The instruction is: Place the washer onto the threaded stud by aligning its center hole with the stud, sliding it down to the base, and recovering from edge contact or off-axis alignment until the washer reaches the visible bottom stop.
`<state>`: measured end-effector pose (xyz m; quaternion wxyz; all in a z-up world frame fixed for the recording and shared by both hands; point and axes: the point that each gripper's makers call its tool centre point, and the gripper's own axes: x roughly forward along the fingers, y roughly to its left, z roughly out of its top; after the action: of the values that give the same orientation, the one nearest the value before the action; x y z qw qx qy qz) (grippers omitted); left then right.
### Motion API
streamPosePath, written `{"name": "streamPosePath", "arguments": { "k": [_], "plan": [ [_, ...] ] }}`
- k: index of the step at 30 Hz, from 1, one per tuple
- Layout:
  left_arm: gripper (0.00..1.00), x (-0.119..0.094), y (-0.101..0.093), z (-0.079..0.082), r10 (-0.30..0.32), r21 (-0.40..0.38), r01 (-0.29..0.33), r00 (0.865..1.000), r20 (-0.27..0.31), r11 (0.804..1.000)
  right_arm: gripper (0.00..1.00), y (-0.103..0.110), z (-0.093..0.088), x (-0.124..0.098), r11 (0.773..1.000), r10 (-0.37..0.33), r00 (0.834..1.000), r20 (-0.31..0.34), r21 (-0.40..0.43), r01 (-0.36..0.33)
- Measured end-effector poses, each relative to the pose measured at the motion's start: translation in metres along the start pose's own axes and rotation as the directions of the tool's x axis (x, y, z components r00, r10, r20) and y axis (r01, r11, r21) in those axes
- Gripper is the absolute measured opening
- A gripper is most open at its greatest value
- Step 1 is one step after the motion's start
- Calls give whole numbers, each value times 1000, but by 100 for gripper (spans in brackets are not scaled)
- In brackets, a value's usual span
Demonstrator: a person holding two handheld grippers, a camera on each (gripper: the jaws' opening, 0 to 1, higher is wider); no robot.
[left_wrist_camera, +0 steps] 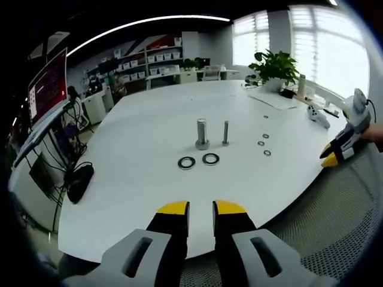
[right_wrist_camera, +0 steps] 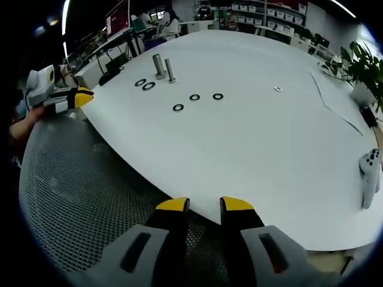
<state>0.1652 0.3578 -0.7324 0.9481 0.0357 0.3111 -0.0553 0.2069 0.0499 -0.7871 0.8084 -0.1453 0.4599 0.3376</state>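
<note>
Left gripper view: washers [left_wrist_camera: 187, 162] lie well ahead of both grippers' empty, slightly parted jaws.

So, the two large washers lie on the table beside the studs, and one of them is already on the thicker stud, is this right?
Not quite. Neither large washer is on the thicker stud; the left gripper view shows both lying flat on the table in front of the two studs, the second one beside the first. The thinner stud is bare too.
</note>
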Motion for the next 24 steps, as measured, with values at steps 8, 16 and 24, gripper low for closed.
{"name": "streamPosePath", "arguments": {
  "k": [8,16,24],
  "plan": [
    [13,1,0,-1,-3,6,3,1000,-8,1000,23,0,-1,0,1000,0,1000,-5,7,0],
    [13,0,2,-1,12,3,-12,1000,-2,1000,23,1,-1,1,1000,7,1000,-10,-4,-7],
    [12,1,2,0,13,6,-12,1000,-4,1000,23,1,-1,0,1000,9,1000,-11,-5,-9]
  ]
}}
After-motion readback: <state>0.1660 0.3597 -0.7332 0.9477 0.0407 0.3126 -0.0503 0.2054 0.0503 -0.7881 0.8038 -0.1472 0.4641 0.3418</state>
